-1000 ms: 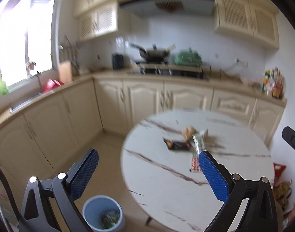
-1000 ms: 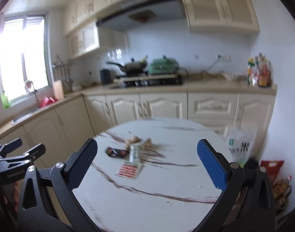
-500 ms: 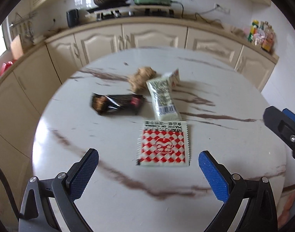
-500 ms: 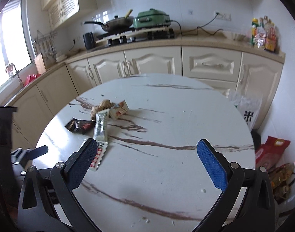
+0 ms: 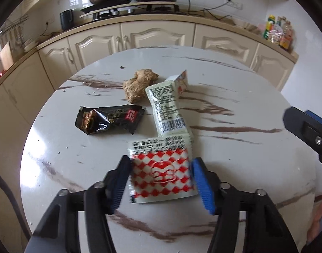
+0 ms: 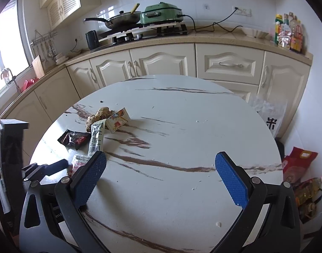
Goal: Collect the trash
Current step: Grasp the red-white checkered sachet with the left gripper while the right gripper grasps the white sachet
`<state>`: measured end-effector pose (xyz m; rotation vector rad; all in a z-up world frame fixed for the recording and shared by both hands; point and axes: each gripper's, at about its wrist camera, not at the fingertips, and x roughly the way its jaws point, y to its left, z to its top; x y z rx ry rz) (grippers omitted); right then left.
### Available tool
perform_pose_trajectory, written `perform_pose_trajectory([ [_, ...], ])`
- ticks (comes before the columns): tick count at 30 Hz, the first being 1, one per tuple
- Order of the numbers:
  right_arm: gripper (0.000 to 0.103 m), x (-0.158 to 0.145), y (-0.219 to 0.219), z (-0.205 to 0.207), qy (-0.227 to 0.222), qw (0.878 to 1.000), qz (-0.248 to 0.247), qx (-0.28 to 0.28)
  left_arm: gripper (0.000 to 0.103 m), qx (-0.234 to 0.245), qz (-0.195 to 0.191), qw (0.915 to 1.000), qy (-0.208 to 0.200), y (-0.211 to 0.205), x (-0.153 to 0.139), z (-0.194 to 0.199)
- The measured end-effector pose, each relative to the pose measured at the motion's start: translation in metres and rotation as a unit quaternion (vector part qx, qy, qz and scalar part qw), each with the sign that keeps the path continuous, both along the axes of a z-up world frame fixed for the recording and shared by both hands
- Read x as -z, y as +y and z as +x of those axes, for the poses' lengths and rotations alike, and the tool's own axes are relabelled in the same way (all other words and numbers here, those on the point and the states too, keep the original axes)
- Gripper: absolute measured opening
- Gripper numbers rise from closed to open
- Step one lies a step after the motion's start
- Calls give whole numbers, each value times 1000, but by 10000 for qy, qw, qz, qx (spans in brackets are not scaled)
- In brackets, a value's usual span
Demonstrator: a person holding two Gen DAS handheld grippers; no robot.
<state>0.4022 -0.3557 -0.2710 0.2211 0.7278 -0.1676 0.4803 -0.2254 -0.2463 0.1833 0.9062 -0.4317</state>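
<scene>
A red-and-white checked packet (image 5: 161, 172) lies on the round marble table (image 5: 245, 164), right in front of me. My left gripper (image 5: 161, 161) is closing on it, and its blue pads meet both side edges of the packet. Beyond it lie a black wrapper (image 5: 110, 120), a pale green sachet (image 5: 167, 107), a brown lump (image 5: 138, 84) and a small carton (image 5: 180, 82). My right gripper (image 6: 161, 158) hovers open over bare tabletop, right of the litter, with nothing between its fingers.
Cream cabinets (image 6: 161, 63) and a counter with a stove and a pan (image 6: 121, 19) curve behind the table. On the floor to the right stand a white bag (image 6: 270, 113), a red bag (image 6: 298, 164) and bottles (image 6: 308, 191).
My left gripper swung from beside the table down to the checked packet and its jaws narrowed around it. My right gripper came lower over the table and stayed wide.
</scene>
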Motion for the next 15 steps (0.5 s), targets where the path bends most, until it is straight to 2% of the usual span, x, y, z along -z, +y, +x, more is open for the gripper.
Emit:
perform_pose_trajectory([
  [2, 103, 0, 2, 2, 32, 10000, -23, -20, 40, 71, -18, 10000, -13, 3, -1, 0],
  [5, 103, 1, 7, 5, 91, 9999, -41, -67, 36, 144, -151, 9998, -28, 19, 3, -7],
  [6, 103, 1, 8, 5, 101, 9999, -48, -75, 35, 135, -184, 9997, -37, 31, 8, -24],
  [10, 103, 4, 17, 14, 213, 9996, -48, -157, 34, 154, -518, 9985, 88, 59, 13, -38],
  [15, 103, 11, 40, 41, 489, 9979, -93, -412, 34, 38, -724, 9974, -48, 91, -3, -53],
])
